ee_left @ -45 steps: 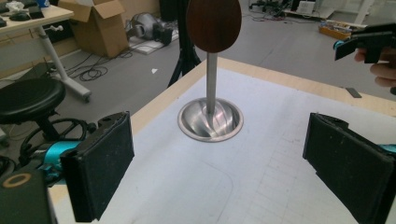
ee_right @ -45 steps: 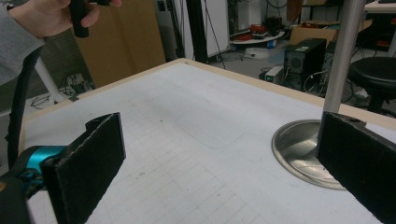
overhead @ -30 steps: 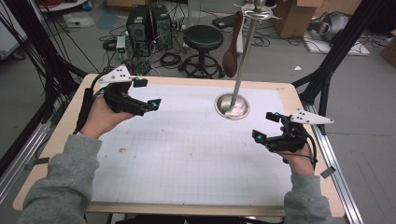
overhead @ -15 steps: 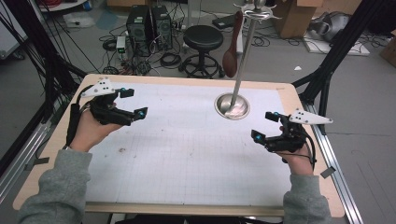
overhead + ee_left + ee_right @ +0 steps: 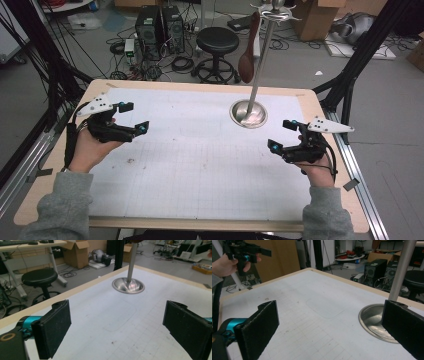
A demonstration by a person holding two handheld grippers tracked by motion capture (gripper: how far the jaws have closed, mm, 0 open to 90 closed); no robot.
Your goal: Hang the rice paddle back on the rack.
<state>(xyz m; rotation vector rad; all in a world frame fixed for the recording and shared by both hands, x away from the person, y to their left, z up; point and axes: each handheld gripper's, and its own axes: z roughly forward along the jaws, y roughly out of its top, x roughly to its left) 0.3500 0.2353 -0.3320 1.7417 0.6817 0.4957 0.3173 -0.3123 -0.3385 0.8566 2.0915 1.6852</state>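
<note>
On the table: a person in grey sleeves holds a two-jaw gripper in each hand above a white gridded mat (image 5: 200,165).
Left hand: raised at the table's left edge, palm turned inward, fingers wrapped around the left gripper (image 5: 134,117), forearm coming in from the near-left corner.
Left gripper: jaws spread wide and empty, aimed across the mat toward the right; in the left gripper view (image 5: 116,327) its two black pads frame bare mat and the stand's base beyond.
Right hand: low at the table's right edge, gripping the right gripper (image 5: 282,135) from behind, wrist near the mat.
Right gripper: jaws parted, nothing between them, aimed left and away across the mat; in the right gripper view (image 5: 329,330) the right pad overlaps the edge of the stand's base, without clear contact.
Utensil stand (image 5: 260,65): at the far right of the mat, just ahead of the right gripper and well apart from the left one; round metal base (image 5: 248,114) flat on the mat, pole upright, long axis vertical, hooks at the top.
Wooden spoon (image 5: 247,57): hangs from the stand's top, bowl downward, long axis near vertical, clear of the table.
Beyond the table: a black stool (image 5: 217,42) and computer towers (image 5: 160,25) on the floor.
</note>
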